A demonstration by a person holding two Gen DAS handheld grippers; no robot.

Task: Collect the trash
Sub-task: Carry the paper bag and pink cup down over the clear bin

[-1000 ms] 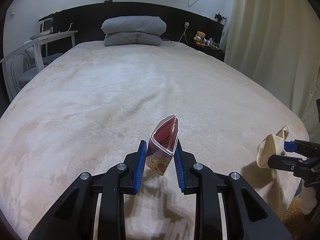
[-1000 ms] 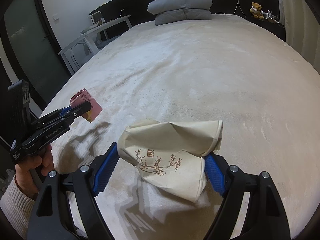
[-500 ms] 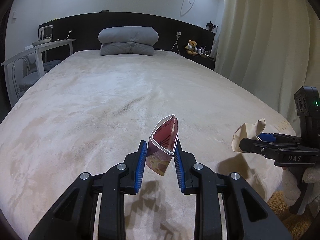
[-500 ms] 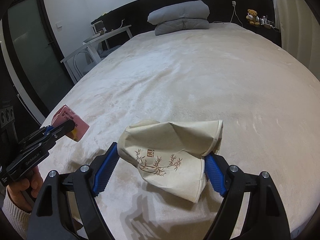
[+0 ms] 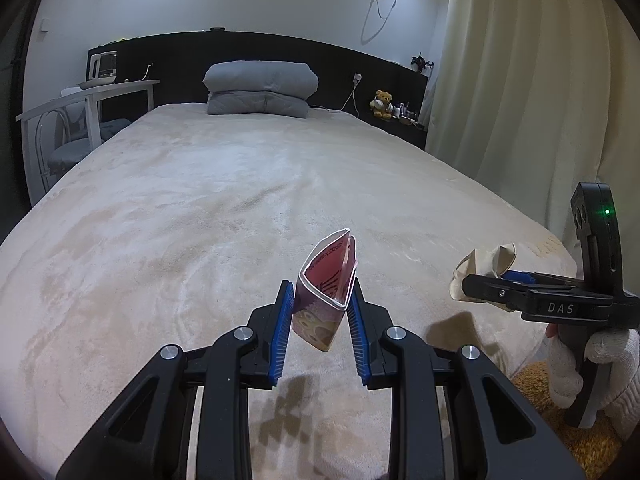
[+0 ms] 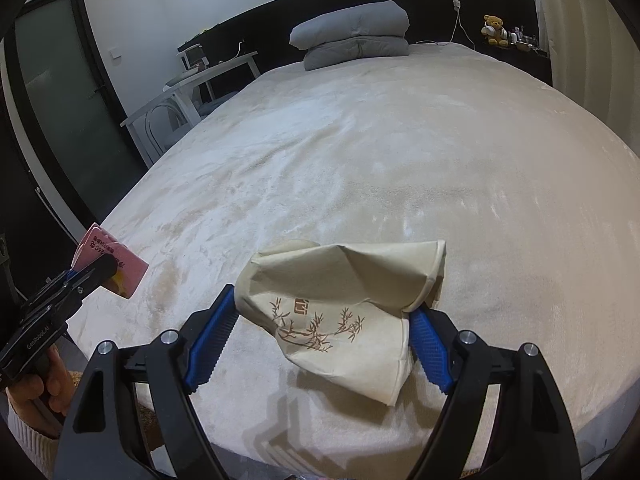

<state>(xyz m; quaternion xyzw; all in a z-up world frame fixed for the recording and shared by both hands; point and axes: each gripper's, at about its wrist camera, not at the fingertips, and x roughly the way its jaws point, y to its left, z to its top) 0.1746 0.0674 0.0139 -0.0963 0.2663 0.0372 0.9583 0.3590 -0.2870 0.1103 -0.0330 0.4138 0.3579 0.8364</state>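
A flattened pink carton [image 5: 326, 292] hangs above the foot of the bed, pinched between the blue pads of my left gripper [image 5: 320, 312], which is shut on it. The right wrist view shows that carton [image 6: 114, 266] at the far left, beyond the bed's corner. A crumpled beige paper cup with a bamboo print [image 6: 344, 308] is clamped across the wide jaws of my right gripper [image 6: 320, 332], held in the air over the bed's near edge. From the left wrist view the cup [image 5: 482, 268] and the right gripper [image 5: 496, 286] appear at the right.
The beige bed [image 5: 200, 208] fills both views, with grey pillows [image 5: 260, 88] at the headboard. A white table and chair [image 5: 80, 120] stand at its left, a curtain [image 5: 540, 100] at its right. A yellow rug [image 5: 532, 380] lies by the foot.
Both grippers have drawn back toward the foot of the bed with their loads. In the right wrist view the left gripper and carton slid further left, off the bed's corner.
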